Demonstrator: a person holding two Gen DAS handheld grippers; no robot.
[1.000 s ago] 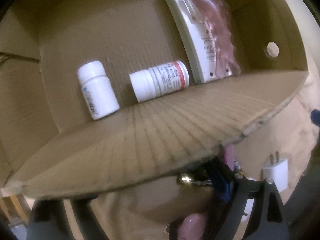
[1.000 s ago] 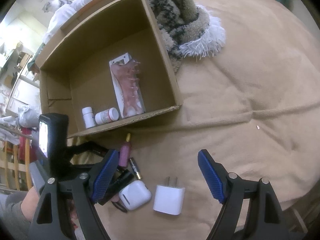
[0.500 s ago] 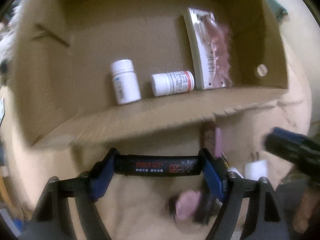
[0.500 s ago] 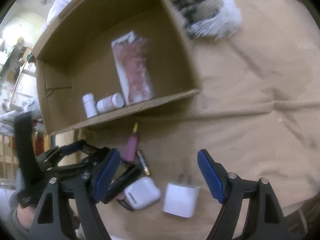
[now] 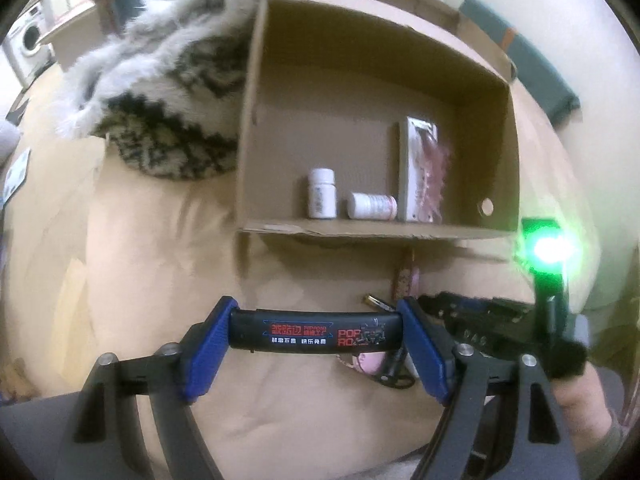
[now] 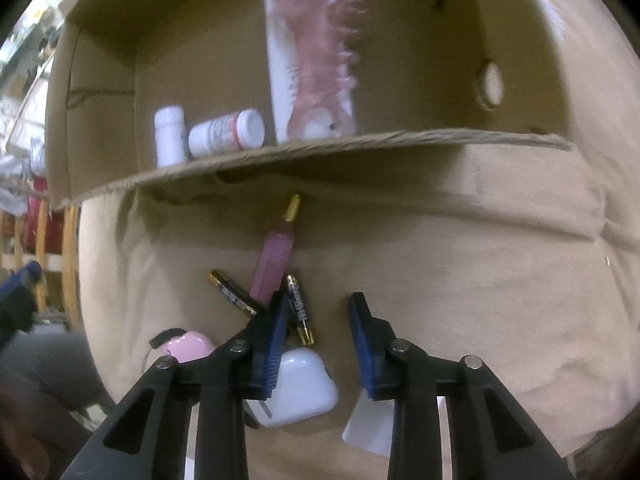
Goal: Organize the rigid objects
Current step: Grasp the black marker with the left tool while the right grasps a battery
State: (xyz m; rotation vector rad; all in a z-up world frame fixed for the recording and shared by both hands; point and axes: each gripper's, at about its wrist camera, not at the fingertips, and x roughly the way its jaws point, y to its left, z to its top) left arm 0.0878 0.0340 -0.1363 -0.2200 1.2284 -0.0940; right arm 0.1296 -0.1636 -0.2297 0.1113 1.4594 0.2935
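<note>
My left tool (image 5: 314,334) clamps a black stick (image 5: 314,334) before the box (image 5: 244,128); my right tool (image 6: 318,322) stands half-open beside batteries (image 6: 300,308).

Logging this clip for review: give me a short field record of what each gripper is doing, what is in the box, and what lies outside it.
left gripper: shut on black bar-shaped item with red and white print
right gripper: open, empty, above loose items
open brown cardboard box: two white pill bottles; pink packaged item on white card
on tan cloth: pink tube with gold cap; two batteries; white rounded case; small pink item; white flat piece
</note>
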